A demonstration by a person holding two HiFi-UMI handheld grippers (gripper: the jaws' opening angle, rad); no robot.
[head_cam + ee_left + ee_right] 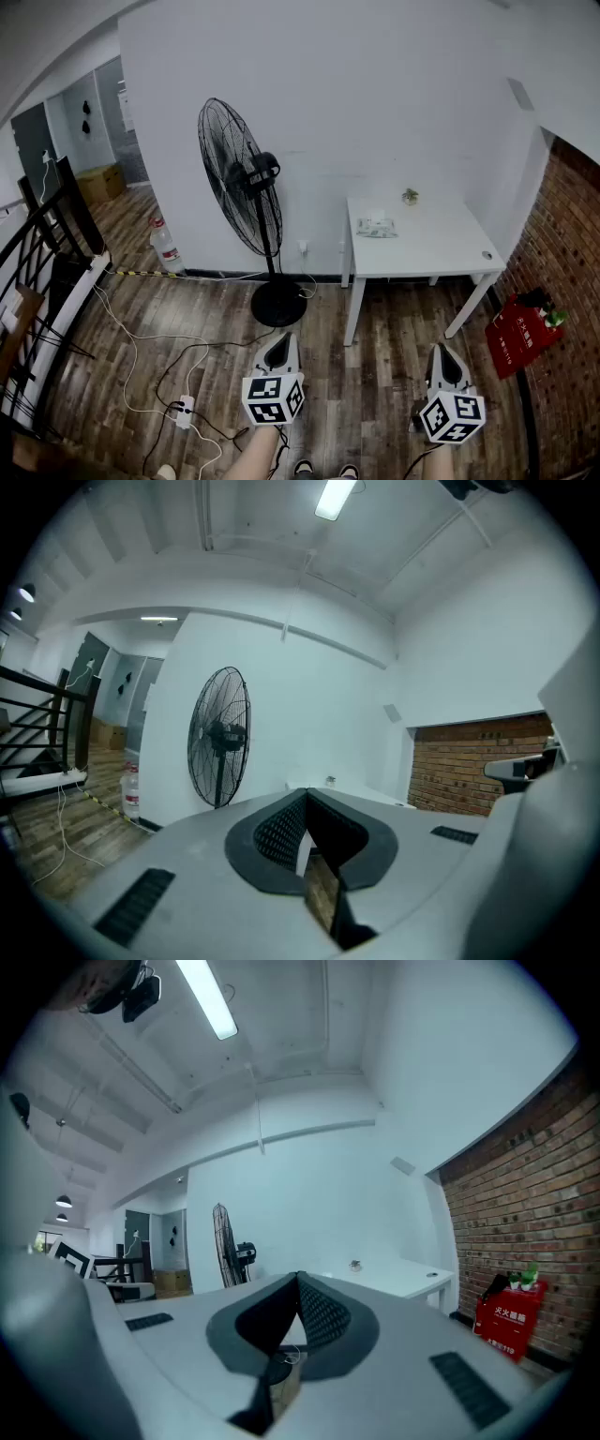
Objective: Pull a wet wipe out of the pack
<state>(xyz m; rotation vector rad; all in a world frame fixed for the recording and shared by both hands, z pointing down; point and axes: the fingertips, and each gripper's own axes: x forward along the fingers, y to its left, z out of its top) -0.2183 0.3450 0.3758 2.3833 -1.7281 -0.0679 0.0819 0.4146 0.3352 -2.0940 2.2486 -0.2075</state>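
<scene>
Head view: left gripper point(279, 349) and right gripper point(442, 361) are held low over the wood floor, well apart from the table point(441, 253). The wipe pack point(377, 226) lies flat on the table's back-left part, near the wall, untouched. Risks, as judged: the loose pack may slide or lift whole when a wipe is tugged, unless one gripper pins it. Cables point(141, 347) and a power strip point(185, 411) on the floor at left could catch a foot on approach. The fan point(242, 187) stands near the table's left edge and limits swing on that side. Open room: bare floor ahead and a free front table edge. The brick wall point(572, 281) and red box point(517, 335) bound the right. Left gripper view: jaws together at the tips, nothing between them; fan ahead-left, pack not made out. Right gripper view: jaws likewise closed and empty; table ahead, its far corner near the brick; pack too small to tell.
</scene>
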